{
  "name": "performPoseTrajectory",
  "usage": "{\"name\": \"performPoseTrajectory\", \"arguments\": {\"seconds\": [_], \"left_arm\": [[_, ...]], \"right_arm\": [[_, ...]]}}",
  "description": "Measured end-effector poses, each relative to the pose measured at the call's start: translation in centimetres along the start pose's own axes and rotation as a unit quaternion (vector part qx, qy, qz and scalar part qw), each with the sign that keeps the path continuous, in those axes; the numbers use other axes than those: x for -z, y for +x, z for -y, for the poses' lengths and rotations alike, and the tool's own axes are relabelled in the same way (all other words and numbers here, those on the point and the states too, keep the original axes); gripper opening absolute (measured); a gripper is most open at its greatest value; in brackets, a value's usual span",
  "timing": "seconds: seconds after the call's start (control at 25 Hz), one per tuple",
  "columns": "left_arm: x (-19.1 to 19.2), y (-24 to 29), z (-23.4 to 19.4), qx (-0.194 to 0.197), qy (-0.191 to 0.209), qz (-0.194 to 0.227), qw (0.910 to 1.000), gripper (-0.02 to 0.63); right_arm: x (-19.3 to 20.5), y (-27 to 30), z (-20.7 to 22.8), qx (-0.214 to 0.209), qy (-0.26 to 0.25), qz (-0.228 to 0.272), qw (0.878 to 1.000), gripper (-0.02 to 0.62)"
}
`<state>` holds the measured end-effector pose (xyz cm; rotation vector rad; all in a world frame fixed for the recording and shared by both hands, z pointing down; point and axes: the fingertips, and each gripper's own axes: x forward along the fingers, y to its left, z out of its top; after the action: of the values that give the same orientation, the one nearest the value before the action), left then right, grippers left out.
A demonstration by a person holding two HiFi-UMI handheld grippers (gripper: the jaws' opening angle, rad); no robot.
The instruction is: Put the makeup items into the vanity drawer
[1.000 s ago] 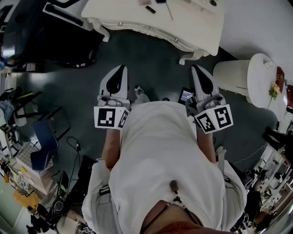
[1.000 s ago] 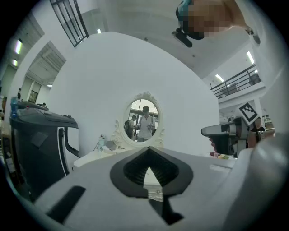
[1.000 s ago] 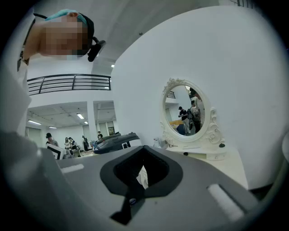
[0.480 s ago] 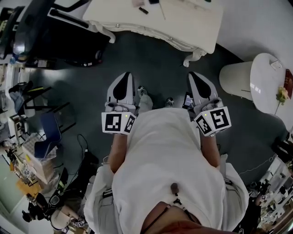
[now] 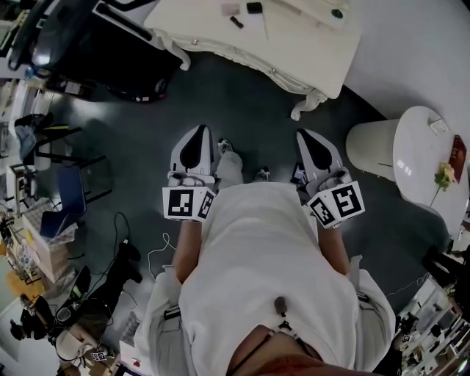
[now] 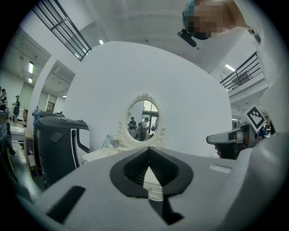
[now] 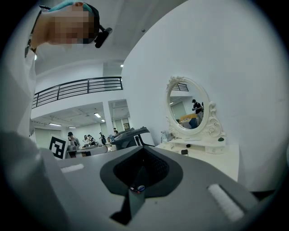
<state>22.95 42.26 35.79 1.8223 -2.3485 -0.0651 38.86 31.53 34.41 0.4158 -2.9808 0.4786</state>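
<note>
Left claw [image 5: 197, 134] and right claw [image 5: 310, 139]: both closed, empty. Makeup items [image 5: 236, 21] sit on worktop [image 5: 316, 44]: likely light, rigid, slick; grip mid-body.

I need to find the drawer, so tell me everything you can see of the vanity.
The vanity is cream white, like painted wood, with a scalloped front edge, small knobs and curved legs. An oval mirror in an ornate frame stands upright at its back. It stands on the dark floor against a white wall. A few small items lie on top. Its front looks closed all along.
</note>
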Motion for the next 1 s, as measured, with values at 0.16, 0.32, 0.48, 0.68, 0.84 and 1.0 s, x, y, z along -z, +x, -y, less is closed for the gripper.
{"name": "performPoseTrajectory", "arguments": {"seconds": [0.16,0.32,0.48,0.68,0.84,1.0], "left_arm": [[-0.5,1.8,-2.4,-0.003,-0.007,0.013,0.9999,0.006],[-0.8,4.8,-5.3,0.005,-0.001,0.007,1.0000,0.006],[-1.5,8.4,-8.3,0.011,0.012,-0.001,0.9999,0.006],[-2.2,12.0,-12.0,0.050,0.006,-0.014,0.9986,0.006],[-3.0,13.1,-15.1,0.061,0.014,-0.008,0.9980,0.006],[-3.3,13.7,-17.2,0.065,0.018,-0.003,0.9977,0.006]], "right_arm": [[-0.4,2.5,0.4,-0.001,-0.001,-0.005,1.000,0.008],[-0.6,5.8,0.8,0.040,-0.015,-0.010,0.999,0.008],[-0.9,10.3,0.6,0.044,-0.017,-0.016,0.999,0.008],[-2.2,15.5,0.4,0.066,-0.015,-0.008,0.998,0.008],[-2.2,18.9,-0.4,0.077,-0.012,-0.010,0.997,0.008],[-2.0,21.2,-1.0,0.089,-0.012,-0.013,0.996,0.008]]}}
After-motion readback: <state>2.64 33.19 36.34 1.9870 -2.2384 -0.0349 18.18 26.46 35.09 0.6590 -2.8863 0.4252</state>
